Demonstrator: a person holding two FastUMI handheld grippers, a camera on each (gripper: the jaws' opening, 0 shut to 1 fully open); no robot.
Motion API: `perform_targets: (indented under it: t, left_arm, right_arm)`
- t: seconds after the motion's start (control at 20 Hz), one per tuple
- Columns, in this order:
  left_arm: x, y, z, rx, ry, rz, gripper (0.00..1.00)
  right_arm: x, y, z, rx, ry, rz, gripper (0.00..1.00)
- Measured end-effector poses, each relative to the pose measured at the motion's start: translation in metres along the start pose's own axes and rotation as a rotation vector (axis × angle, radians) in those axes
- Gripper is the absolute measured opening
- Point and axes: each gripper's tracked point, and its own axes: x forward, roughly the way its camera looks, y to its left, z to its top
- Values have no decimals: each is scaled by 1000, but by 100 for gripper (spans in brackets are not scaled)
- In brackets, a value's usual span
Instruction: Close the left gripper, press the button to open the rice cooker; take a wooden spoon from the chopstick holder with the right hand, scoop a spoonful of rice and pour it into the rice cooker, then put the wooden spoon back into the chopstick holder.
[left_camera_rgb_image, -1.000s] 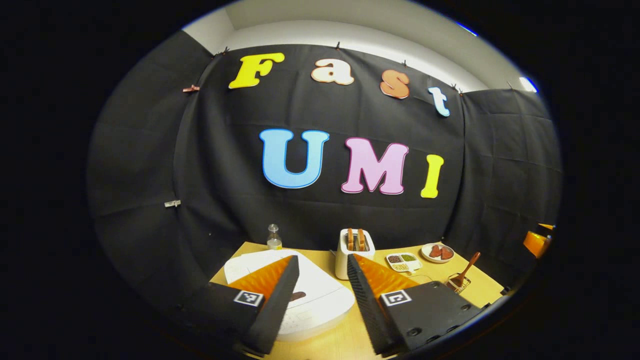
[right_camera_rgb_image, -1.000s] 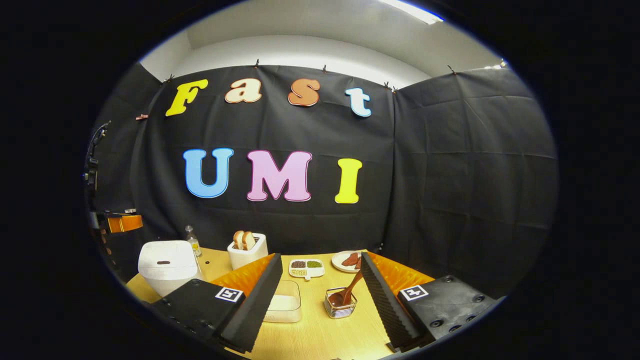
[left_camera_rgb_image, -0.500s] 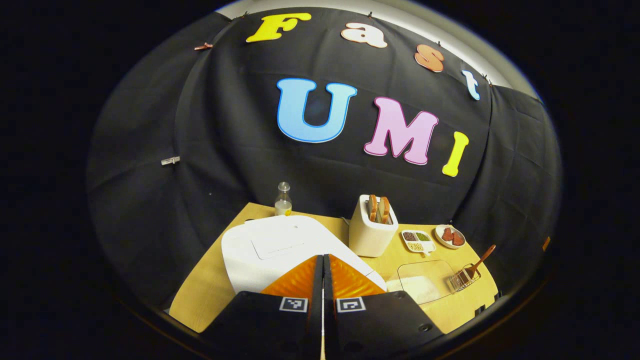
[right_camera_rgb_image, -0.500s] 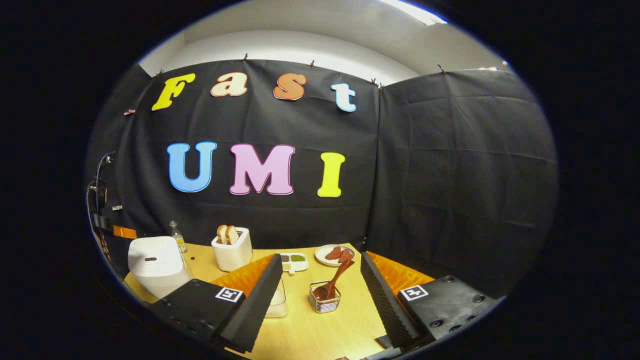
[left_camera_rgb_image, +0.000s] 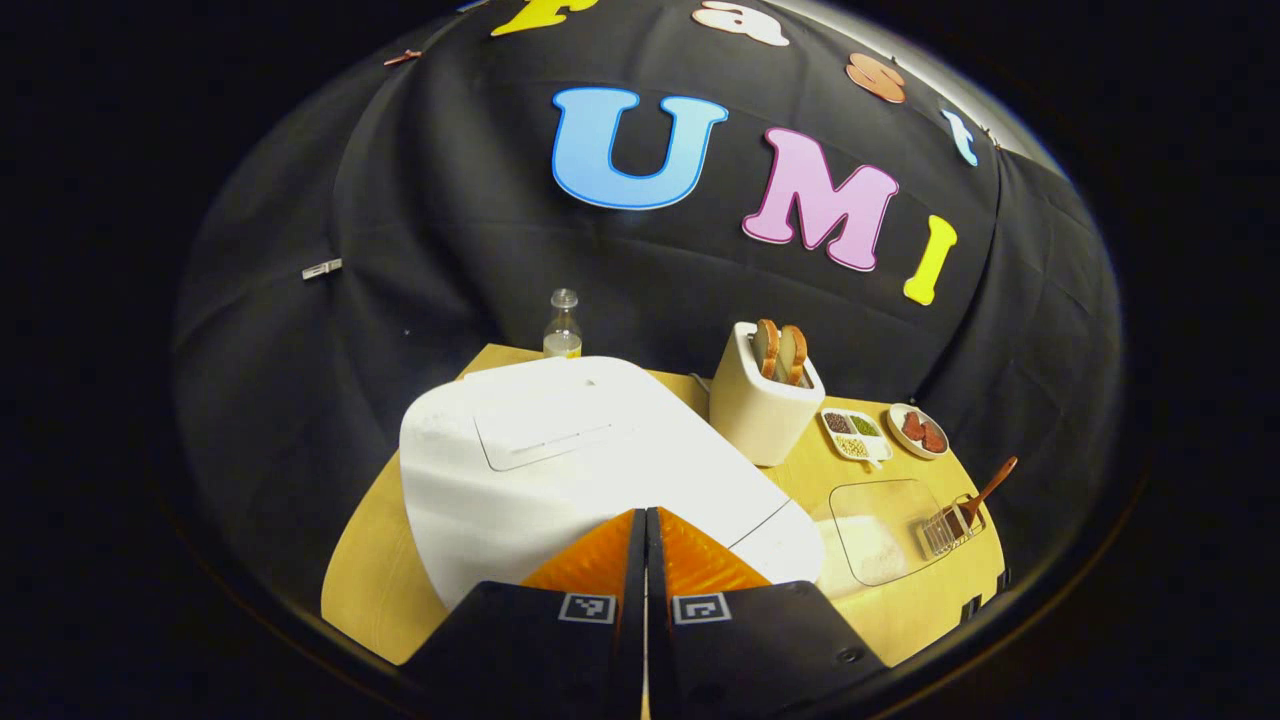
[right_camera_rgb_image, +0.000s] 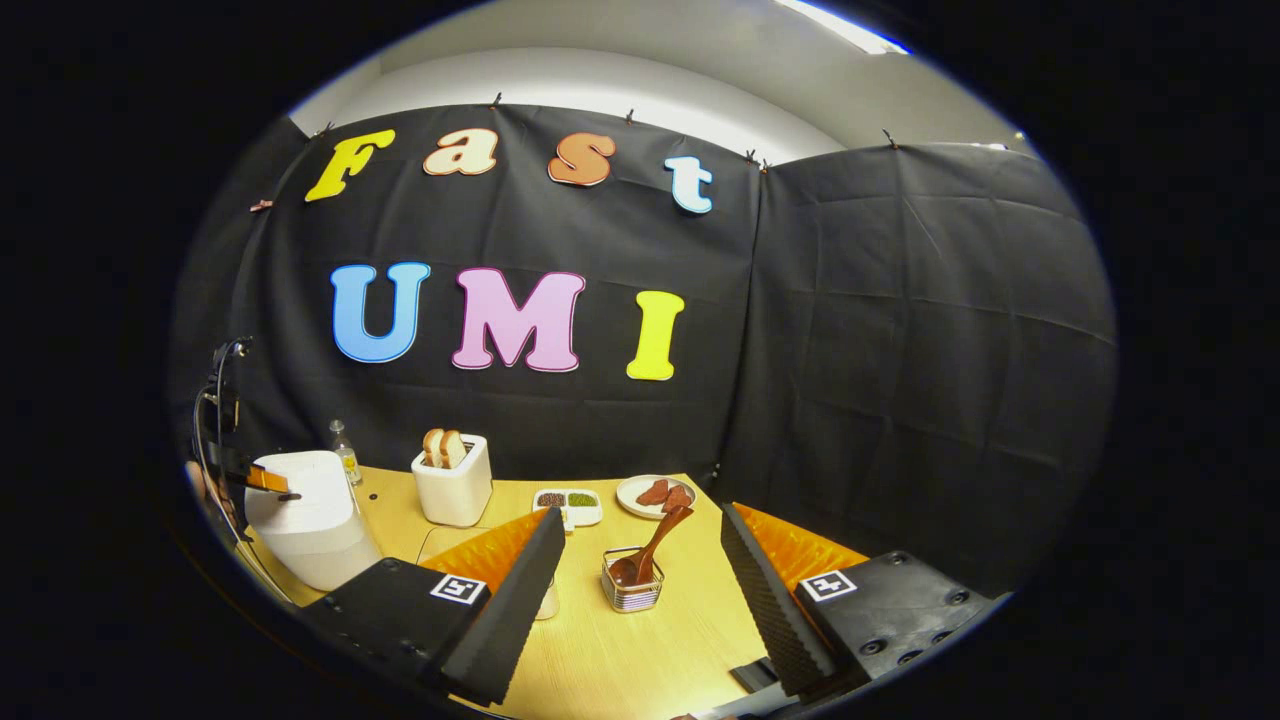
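Rice cooker (left_camera_rgb_image: 590, 470) sits lid-down under the left tool (left_camera_rgb_image: 645, 520), fingers pressed together to poke its button. Right tool (right_camera_rgb_image: 640, 560), fingers apart, faces the wooden spoon (right_camera_rgb_image: 655, 545) in the chopstick holder (right_camera_rgb_image: 632, 592), right of the cooker.

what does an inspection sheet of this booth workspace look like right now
surface: wooden table, light top.
job's things: white rice cooker, lid down; wooden spoon standing in the wire chopstick holder; clear rice container beside the cooker.
clutter: toaster holding bread slices, divided dish of grains, plate of red pieces, small bottle behind the cooker.
grippers: left gripper shut, fingers together, over the cooker's front edge; right gripper open, fingers either side of the spoon but short of it.
cables: a thin cable by the far gripper, seen in the right gripper view.
surroundings: black cloth wall, pale ceiling above.
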Motion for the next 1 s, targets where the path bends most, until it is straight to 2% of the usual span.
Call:
perform_targets:
  t: [0.15, 0.45, 0.55, 0.8, 1.0]
  left_arm:
    - [3, -1, -5, 27, -1, 15, 10]
    - [2, 0, -7, -44, 7, 35, 8]
    - [-2, 0, -4, -53, 10, 64, 7]
    - [-59, -14, 52, -13, -183, 191, 7]
    - [-108, -47, 62, -49, -270, 194, 7]
  right_arm:
    - [-1, -3, -2, 4, -3, 3, 98]
    - [18, -8, -6, 31, 2, 38, 98]
    - [29, -12, -5, 34, -8, 55, 98]
    - [68, -35, -20, 53, 29, 87, 98]
    - [107, -41, -37, 79, 74, 123, 98]
